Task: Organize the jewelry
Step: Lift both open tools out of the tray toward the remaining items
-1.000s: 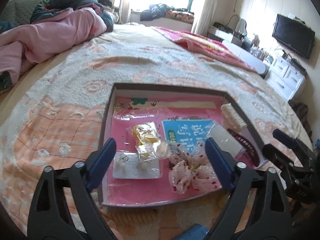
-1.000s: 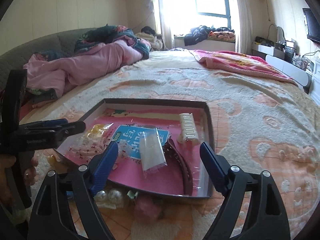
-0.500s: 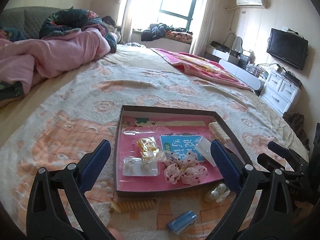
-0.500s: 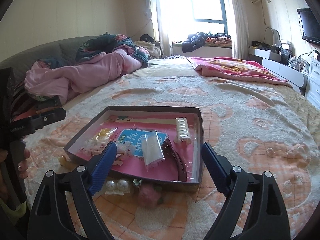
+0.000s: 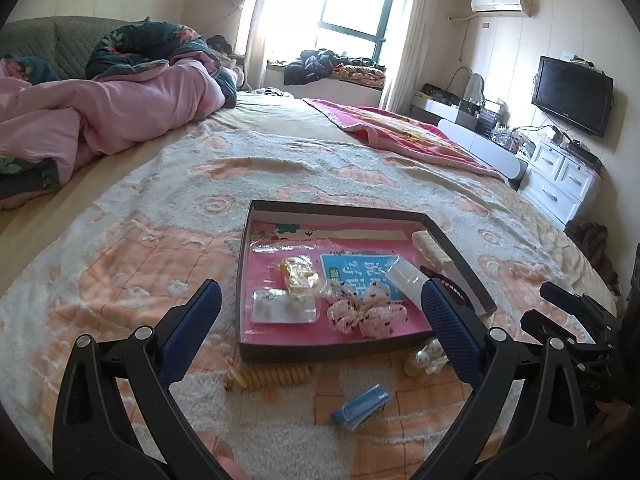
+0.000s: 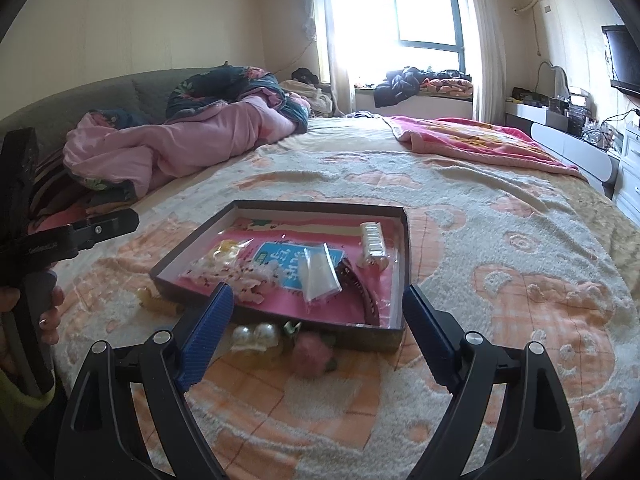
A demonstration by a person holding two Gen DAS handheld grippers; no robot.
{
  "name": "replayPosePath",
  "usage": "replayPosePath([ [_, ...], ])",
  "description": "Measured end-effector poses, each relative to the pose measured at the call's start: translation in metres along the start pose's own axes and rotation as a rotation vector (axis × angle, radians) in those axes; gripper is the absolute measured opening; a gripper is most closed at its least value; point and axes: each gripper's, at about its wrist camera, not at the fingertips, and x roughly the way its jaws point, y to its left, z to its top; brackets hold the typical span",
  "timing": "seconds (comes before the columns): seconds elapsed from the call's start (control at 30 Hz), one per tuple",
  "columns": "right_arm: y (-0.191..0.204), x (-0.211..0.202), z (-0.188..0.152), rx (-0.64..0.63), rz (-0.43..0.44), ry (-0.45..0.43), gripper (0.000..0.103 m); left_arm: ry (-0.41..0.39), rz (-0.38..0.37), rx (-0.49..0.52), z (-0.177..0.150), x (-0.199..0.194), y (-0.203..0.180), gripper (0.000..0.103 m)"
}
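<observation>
Left wrist view, from left to right: the left gripper (image 5: 318,330) hangs above the bed (image 5: 132,240) with its fingers (image 5: 192,330) spread wide and nothing between them. Below the left finger, an amber coil hair tie (image 5: 266,376) lies on the blanket, just in front of the tray (image 5: 244,280). Inside the tray lie an earring card (image 5: 284,306), a yellow packet (image 5: 300,274), a pink scrunchie (image 5: 366,314), a blue card (image 5: 356,270) and a clear sachet (image 5: 406,276). A blue clip (image 5: 362,406) rests on the blanket in front of the tray. A pearl hair piece (image 5: 426,358) sits just beside the tray's near right corner.

Right wrist view: the right gripper (image 6: 318,336) has its fingers (image 6: 206,334) spread, holding nothing. Between them, just outside the tray's near wall, lie the pearl piece and a pink fluffy item (image 6: 312,354), possibly a pom-pom tie. A white claw clip (image 6: 372,242) and a dark headband (image 6: 360,292) lie in the tray's right part.
</observation>
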Motion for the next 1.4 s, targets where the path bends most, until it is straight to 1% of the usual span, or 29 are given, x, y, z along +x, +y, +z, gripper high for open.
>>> replayPosePath([
  [0.47,0.015,-0.008,-0.02,-0.028,0.011,0.024,0.084,0.049,0.008,0.036,-0.031,-0.012,-0.004,0.091],
  [0.63,0.017,-0.009,-0.027,-0.034,0.011,0.034,0.083,0.07,0.011,0.059,-0.042,-0.012,-0.01,0.091],
  [0.73,0.017,-0.01,-0.031,-0.036,0.008,0.039,0.083,0.075,0.016,0.089,-0.047,-0.011,-0.014,0.091],
  [1.13,0.011,-0.008,-0.041,-0.035,-0.011,0.057,0.083,0.123,0.012,0.148,-0.065,0.003,-0.029,0.091],
  [1.4,0.002,0.006,-0.047,-0.013,-0.03,0.095,0.083,0.179,0.011,0.164,-0.078,0.021,-0.032,0.091],
])
